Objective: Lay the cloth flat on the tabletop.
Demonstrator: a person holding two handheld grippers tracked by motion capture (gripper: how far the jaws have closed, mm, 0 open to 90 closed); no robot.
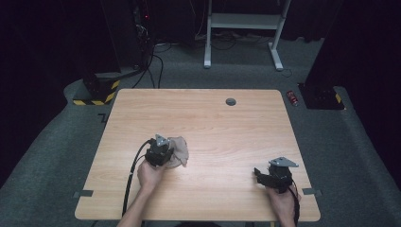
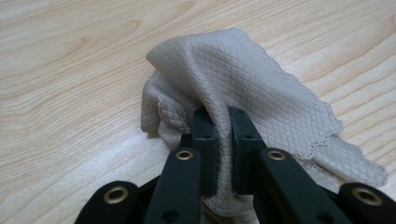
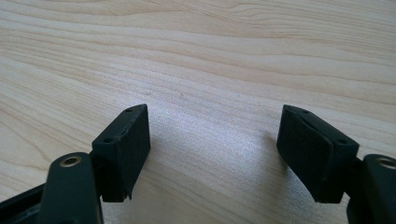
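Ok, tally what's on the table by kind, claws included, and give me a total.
Cloth: 1, beige, crumpled, pinched in the left claw
Claws: 2, the left one and the right claw, which is open over bare wood
Grommet in the table: 1
Total: 4

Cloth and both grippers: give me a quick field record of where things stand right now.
cloth: beige, quilted weave, crumpled on the table
left gripper: jaws pinched on a fold of the cloth
right gripper: jaws wide apart, nothing between them, over bare wood
gap: right gripper sits well apart from the cloth, near the table's right front edge
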